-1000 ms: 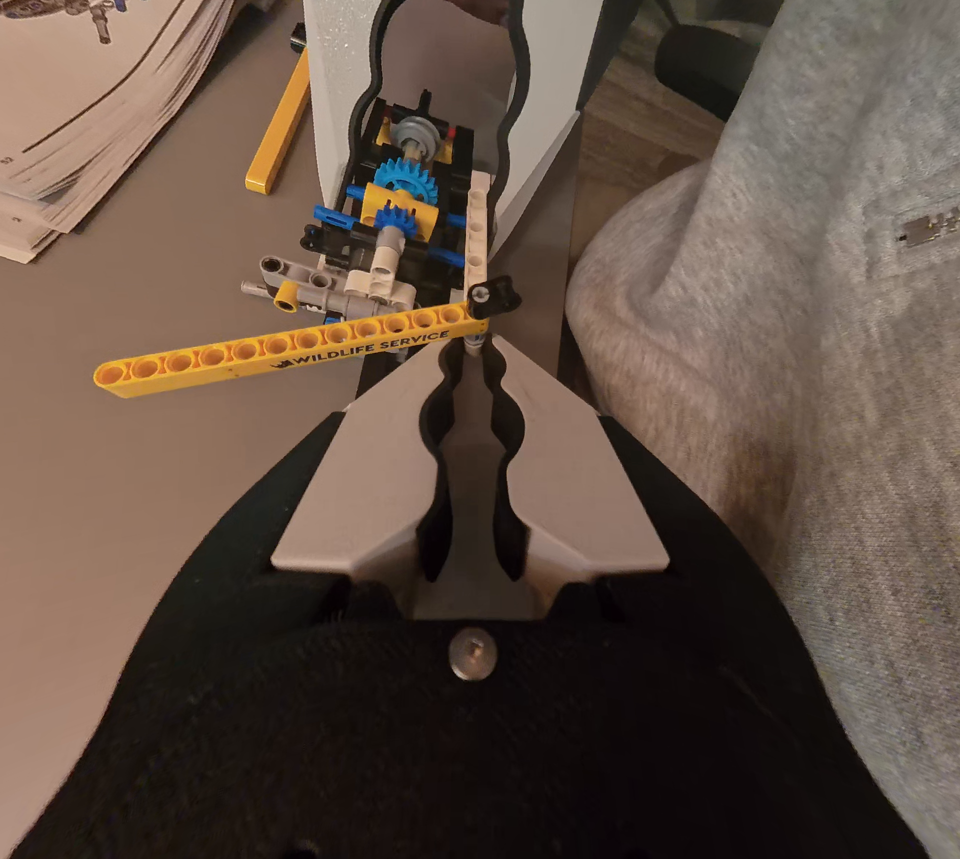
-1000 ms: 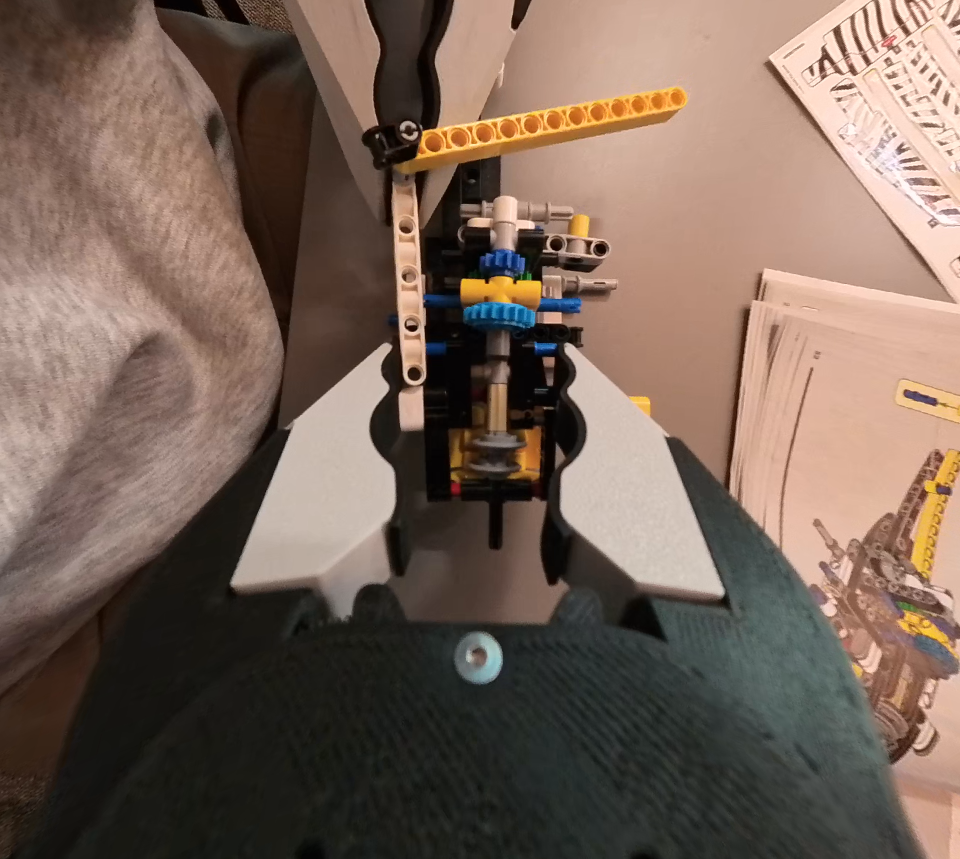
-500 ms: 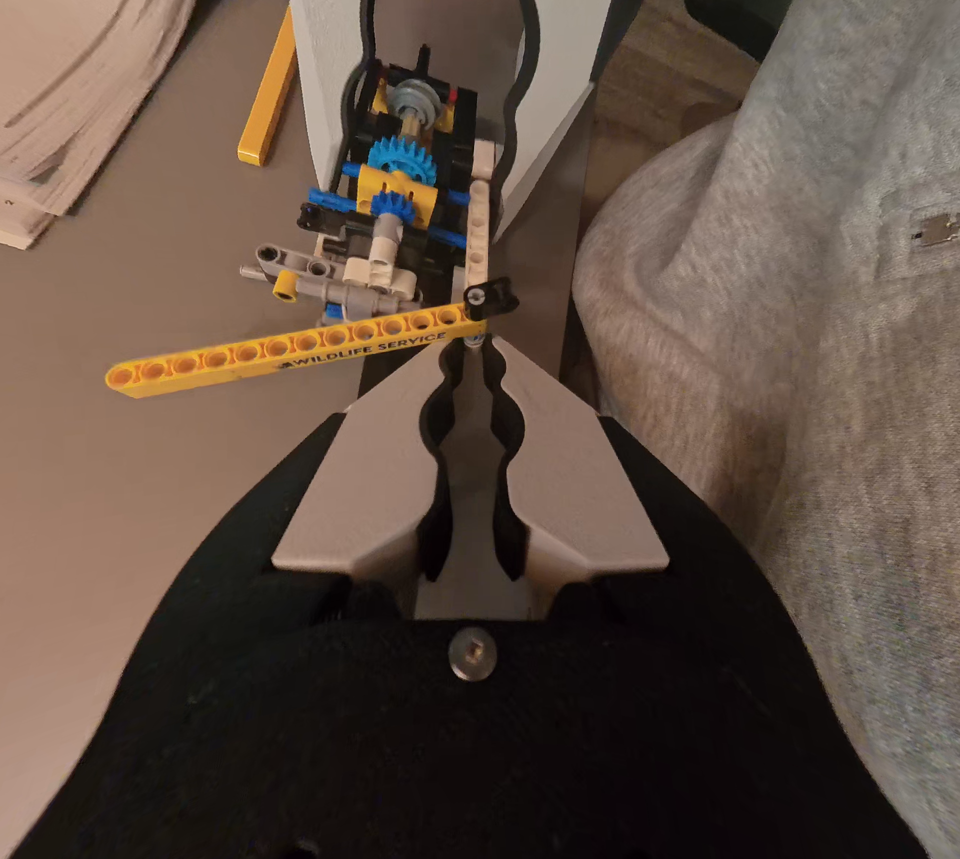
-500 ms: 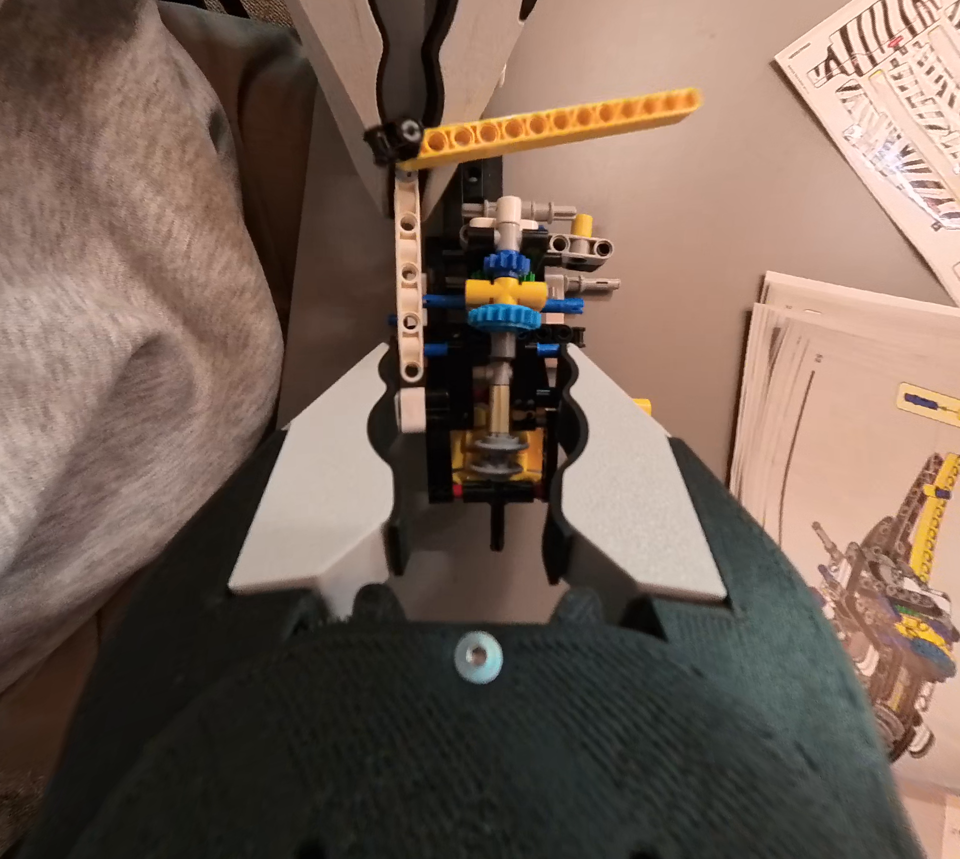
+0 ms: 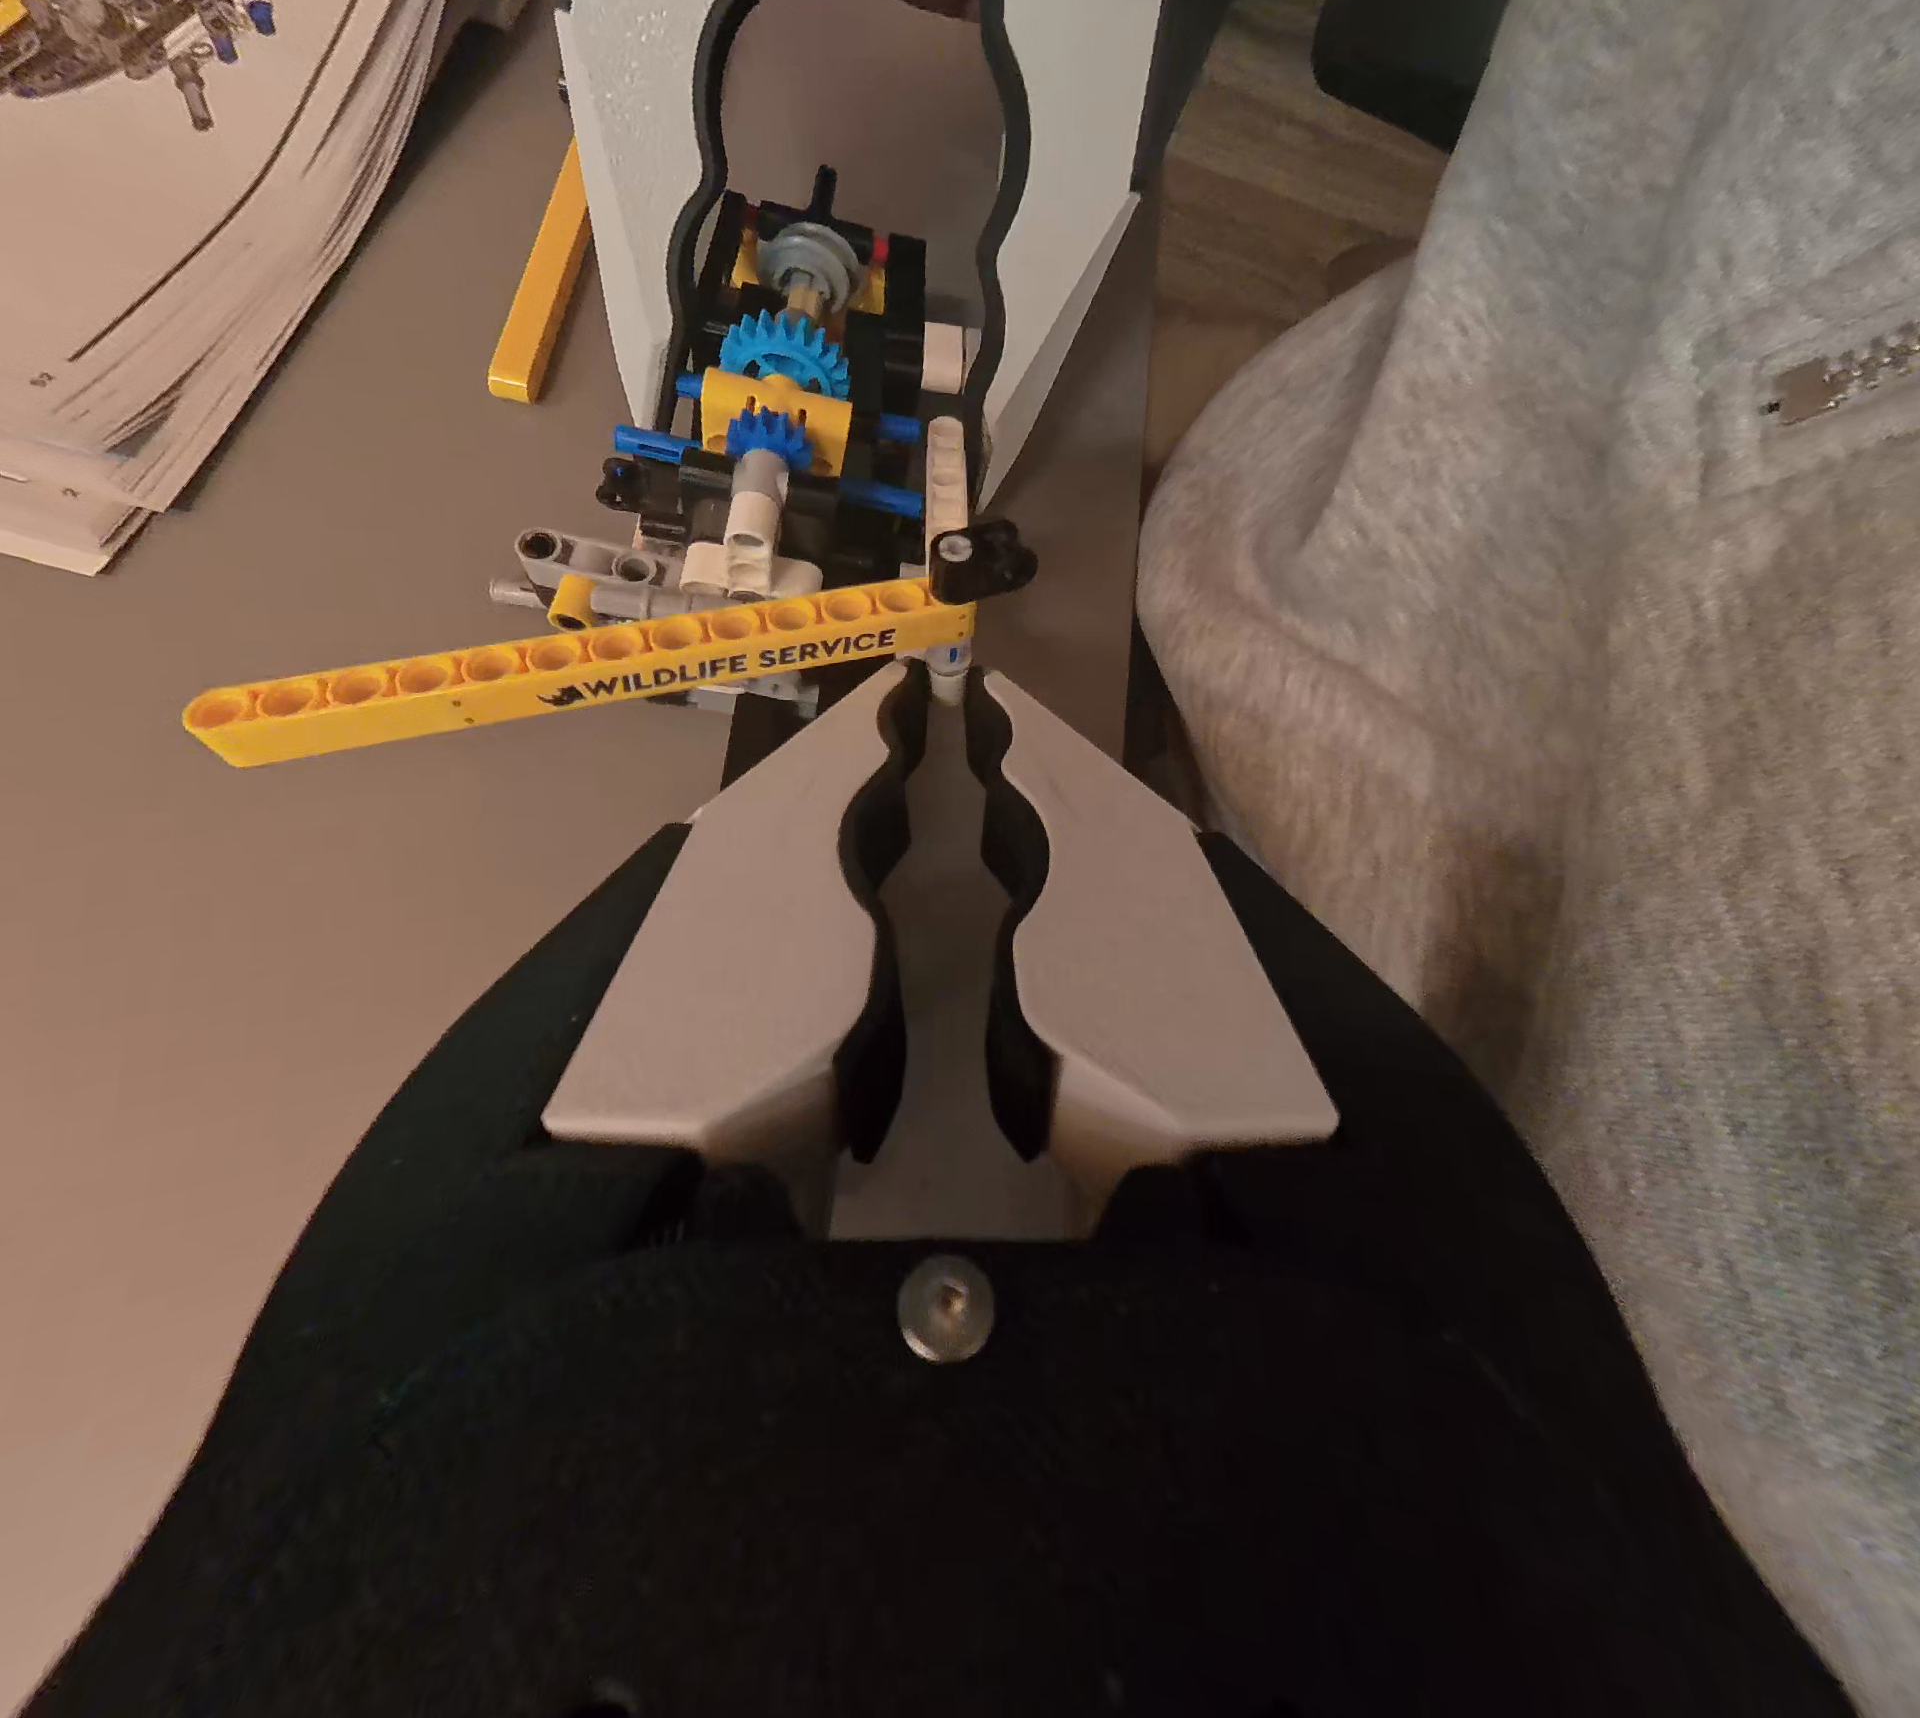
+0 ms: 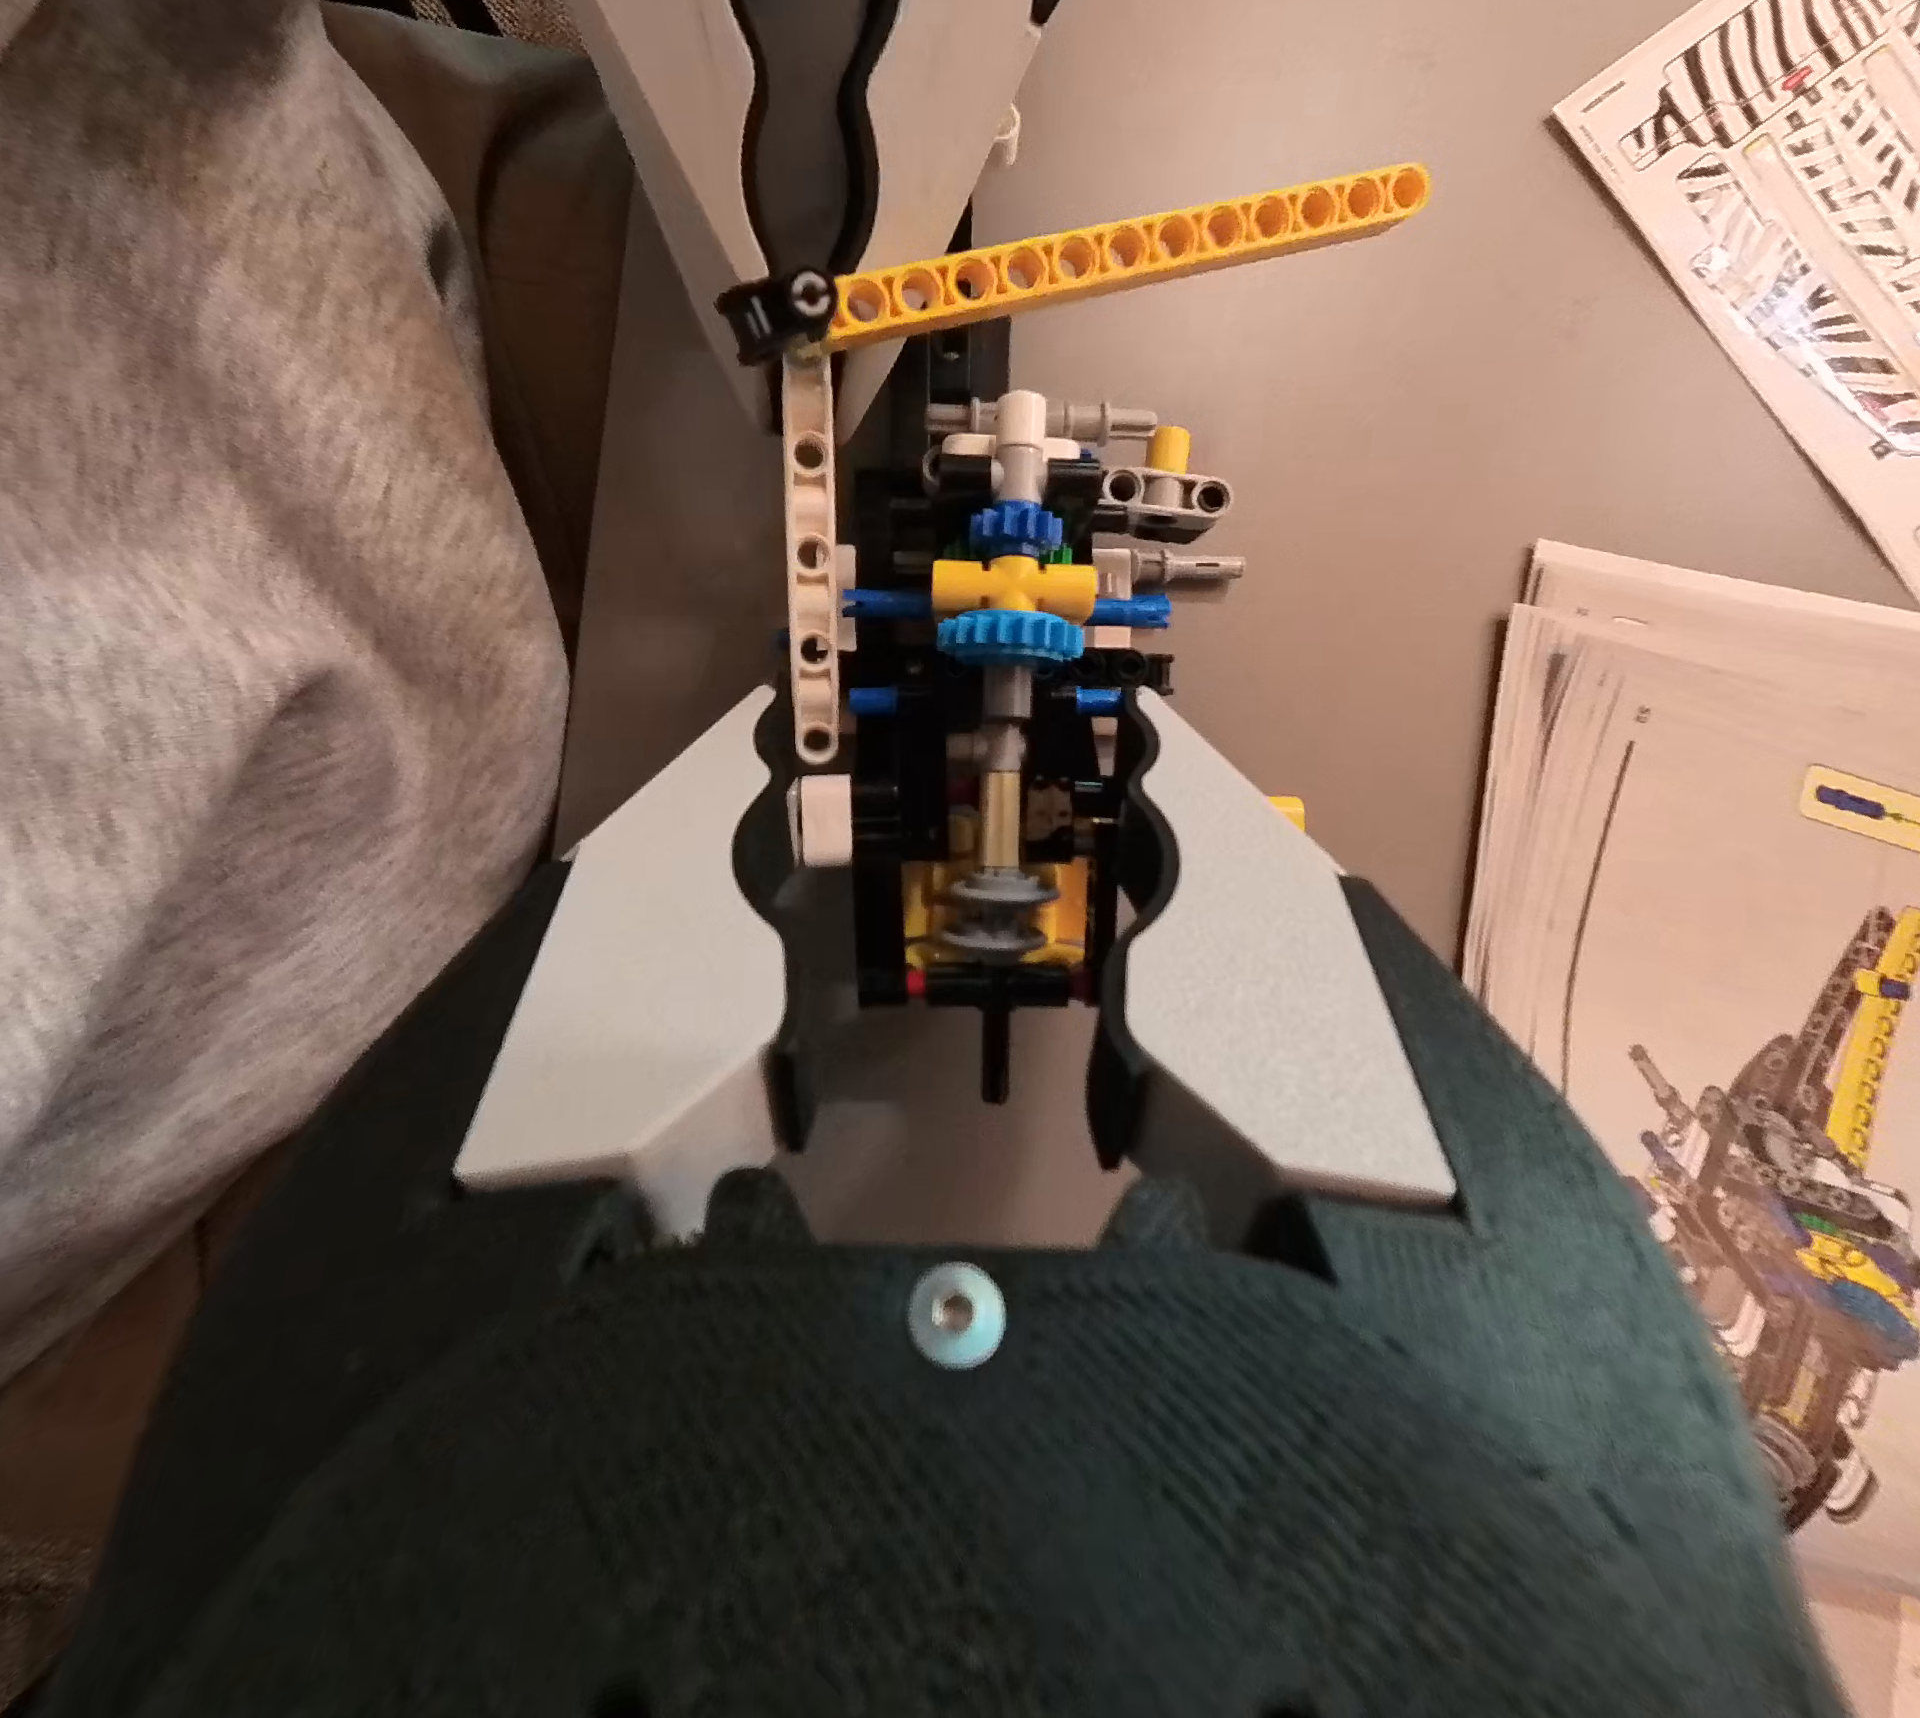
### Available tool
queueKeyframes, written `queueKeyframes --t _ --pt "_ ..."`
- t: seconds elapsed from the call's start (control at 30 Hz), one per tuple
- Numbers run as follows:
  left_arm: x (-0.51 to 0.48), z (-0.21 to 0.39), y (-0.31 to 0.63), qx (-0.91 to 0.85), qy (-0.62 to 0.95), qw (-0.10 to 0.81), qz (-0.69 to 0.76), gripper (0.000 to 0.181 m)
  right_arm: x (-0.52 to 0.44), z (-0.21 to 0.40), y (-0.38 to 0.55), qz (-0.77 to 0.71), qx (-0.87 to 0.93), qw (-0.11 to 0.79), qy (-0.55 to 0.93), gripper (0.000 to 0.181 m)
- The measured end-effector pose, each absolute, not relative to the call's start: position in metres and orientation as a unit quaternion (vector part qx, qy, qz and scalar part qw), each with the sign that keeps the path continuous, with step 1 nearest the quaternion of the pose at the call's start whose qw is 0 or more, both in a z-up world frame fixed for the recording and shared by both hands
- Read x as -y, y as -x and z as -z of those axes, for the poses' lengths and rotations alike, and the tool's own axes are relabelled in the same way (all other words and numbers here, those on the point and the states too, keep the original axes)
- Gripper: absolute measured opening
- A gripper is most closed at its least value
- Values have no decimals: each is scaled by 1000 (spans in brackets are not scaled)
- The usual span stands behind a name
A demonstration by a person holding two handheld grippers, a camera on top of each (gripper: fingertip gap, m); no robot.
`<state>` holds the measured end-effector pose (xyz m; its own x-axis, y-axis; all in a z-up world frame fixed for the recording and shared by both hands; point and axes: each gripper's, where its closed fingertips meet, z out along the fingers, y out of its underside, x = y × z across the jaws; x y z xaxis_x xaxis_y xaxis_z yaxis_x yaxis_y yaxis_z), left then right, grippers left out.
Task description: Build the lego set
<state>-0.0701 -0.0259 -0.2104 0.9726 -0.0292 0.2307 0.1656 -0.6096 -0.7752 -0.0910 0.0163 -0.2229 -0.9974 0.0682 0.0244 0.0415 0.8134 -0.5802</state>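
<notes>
The right gripper (image 6: 951, 837) held the black lego assembly (image 6: 987, 733) between widely spread fingers, above the grey table (image 5: 260, 941). Facing it, the left gripper (image 5: 940, 697) had its fingers narrowed on a small pin at the near end of the long yellow beam (image 5: 582, 676), which jutted left across the assembly's near end. Instruction booklets (image 5: 156, 141) lay far left, a loose yellow beam (image 5: 535, 297) beside them, a grey sleeve (image 5: 1558, 733) close on the right.

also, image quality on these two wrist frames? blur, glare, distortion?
Left wrist view: warm dim light, yellow beam and blue gears sharp, sleeve soft, fisheye stretch at edges. Right wrist view: assembly sharp, sticker sheet shows slight glare, gripper body blurred.
</notes>
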Motion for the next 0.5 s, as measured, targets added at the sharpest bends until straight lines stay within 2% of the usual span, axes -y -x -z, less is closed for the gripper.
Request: queueKeyframes --t 0.5 --pt "26 202 73 38 871 474 120 6 -13 222 92 -304 952 19 30 61"
